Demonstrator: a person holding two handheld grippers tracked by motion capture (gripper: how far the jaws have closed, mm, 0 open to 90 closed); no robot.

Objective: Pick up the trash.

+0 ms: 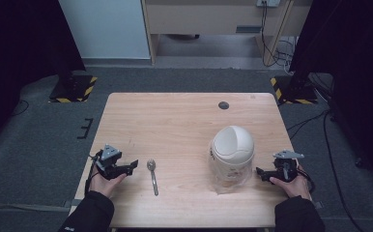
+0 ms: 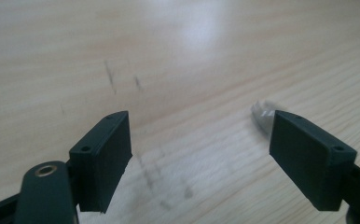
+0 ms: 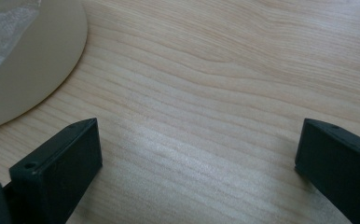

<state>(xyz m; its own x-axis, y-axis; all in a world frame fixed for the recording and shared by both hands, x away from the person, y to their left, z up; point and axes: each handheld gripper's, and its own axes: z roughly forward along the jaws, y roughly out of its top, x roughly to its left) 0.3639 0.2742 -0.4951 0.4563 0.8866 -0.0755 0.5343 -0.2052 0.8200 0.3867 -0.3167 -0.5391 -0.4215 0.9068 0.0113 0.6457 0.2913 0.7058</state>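
Note:
A metal spoon (image 1: pixel 152 176) lies on the wooden table (image 1: pixel 175 125), bowl away from me, left of the middle. A white bin (image 1: pixel 232 154) with a domed lid and a clear plastic liner stands to its right. My left gripper (image 1: pixel 132 166) rests on the table just left of the spoon, pointing at it. In the left gripper view the left gripper (image 2: pixel 201 133) is open, and the spoon's bowl (image 2: pixel 261 114) peeks out behind the right-hand jaw. My right gripper (image 1: pixel 260 172) sits right of the bin. The right gripper (image 3: pixel 197 137) is open over bare wood, with the bin (image 3: pixel 29 70) at the upper left.
A dark round cable hole (image 1: pixel 223 105) is set in the table near the far edge. Grey carpet surrounds the table, with black stand bases (image 1: pixel 71 87) at both far corners and cables (image 1: pixel 276 48) at the back right.

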